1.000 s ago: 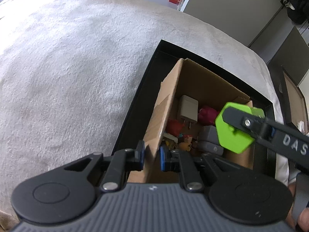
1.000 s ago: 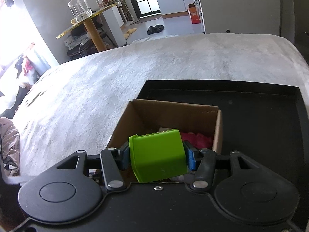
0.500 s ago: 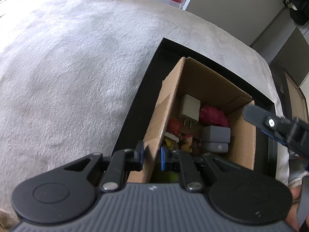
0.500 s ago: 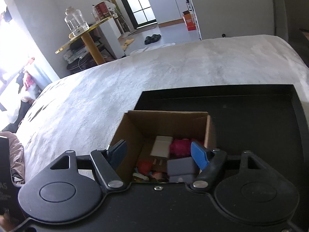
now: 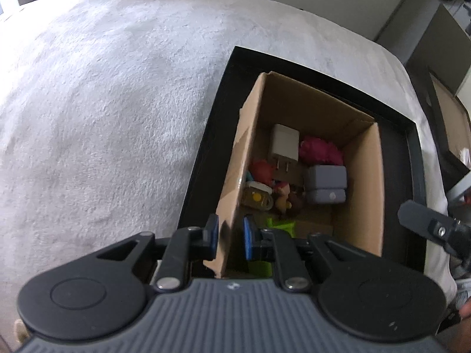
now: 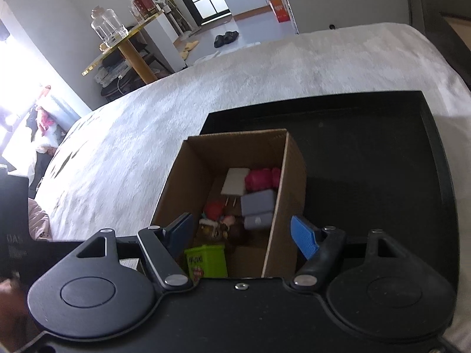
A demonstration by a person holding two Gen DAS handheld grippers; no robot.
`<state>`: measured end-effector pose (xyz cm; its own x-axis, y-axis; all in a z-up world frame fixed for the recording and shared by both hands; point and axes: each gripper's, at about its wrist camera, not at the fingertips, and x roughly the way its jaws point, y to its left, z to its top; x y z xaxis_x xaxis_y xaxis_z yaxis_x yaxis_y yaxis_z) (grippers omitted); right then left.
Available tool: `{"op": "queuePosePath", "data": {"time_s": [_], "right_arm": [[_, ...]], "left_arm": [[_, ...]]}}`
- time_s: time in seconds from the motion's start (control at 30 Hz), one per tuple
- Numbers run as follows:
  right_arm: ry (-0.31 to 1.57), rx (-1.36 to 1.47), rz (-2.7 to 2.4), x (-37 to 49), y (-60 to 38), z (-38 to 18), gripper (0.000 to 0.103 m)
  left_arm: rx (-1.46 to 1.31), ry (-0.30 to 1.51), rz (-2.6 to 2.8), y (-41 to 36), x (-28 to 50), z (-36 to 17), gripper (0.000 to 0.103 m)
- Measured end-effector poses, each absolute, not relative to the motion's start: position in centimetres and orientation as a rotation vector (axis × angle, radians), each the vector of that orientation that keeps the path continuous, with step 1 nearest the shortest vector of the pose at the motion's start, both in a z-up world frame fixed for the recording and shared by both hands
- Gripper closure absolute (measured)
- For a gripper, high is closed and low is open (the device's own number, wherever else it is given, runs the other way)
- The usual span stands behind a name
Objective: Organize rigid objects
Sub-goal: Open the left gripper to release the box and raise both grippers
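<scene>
An open cardboard box [image 5: 365, 182] [image 6: 188, 170] stands in a black tray [image 5: 206, 153] [image 6: 368, 147]. Inside lie a green block [image 6: 207, 260] [image 5: 282, 225], a white charger [image 5: 284, 142] [image 6: 234, 181], a pink toy [image 5: 319, 150] [image 6: 259, 178], a grey block [image 5: 325, 184] [image 6: 257, 203] and small figures. My left gripper [image 5: 230, 236] is shut on the box's near left wall. My right gripper [image 6: 241, 235] is open and empty above the box's near end; one finger [image 5: 426, 226] shows in the left wrist view.
The tray rests on a pale fuzzy cover [image 5: 103, 103] [image 6: 235, 82]. A second dark tray [image 5: 441, 135] lies off the right edge. A gold-topped side table with a glass jar [image 6: 109, 28] stands beyond the bed.
My right gripper opened and let the green block drop into the box, then pulled back. My left gripper kept its hold on the box wall.
</scene>
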<state>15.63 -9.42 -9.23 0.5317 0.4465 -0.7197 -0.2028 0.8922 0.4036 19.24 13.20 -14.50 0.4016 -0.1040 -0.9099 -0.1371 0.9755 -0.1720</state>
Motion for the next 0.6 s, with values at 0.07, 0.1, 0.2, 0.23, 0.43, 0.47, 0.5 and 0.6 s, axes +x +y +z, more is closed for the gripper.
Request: {"op": "queuePosePath", "data": {"time_s": [0.07, 0.1, 0.2, 0.23, 0.43, 0.47, 0.5, 0.6], "right_arm": [[0.939, 0.297, 0.389, 15.1, -10.0, -9.0, 0.030], [0.939, 0.304, 0.387, 14.9, -10.2, -8.8, 0.027], [0.929, 0.319, 0.379, 14.2, -10.9, -8.1, 0.020], [0.925, 0.322, 0.376, 14.1, -11.2, -7.9, 0.016], [0.906, 0.338, 0.352, 13.1, -12.6, -6.2, 0.000], [0.903, 0.343, 0.343, 13.0, -12.9, -5.9, 0.000], [0.901, 0.349, 0.338, 12.8, -13.2, -5.6, 0.000], [0.892, 0.368, 0.321, 12.4, -14.1, -5.0, 0.000]], "left_arm": [[-0.200, 1.153, 0.010, 12.8, 19.0, -13.4, 0.088], [-0.186, 1.151, 0.006, 12.5, 18.9, -12.8, 0.088], [-0.179, 1.170, -0.013, 12.1, 18.7, -11.4, 0.086], [-0.176, 1.174, -0.013, 12.0, 18.7, -10.9, 0.085], [-0.164, 1.140, -0.005, 11.9, 17.7, -7.4, 0.063], [-0.166, 1.131, -0.006, 11.8, 17.6, -6.8, 0.059], [-0.163, 1.122, -0.008, 11.7, 17.4, -6.2, 0.057], [-0.159, 1.093, -0.021, 11.0, 16.6, -4.2, 0.046]]}}
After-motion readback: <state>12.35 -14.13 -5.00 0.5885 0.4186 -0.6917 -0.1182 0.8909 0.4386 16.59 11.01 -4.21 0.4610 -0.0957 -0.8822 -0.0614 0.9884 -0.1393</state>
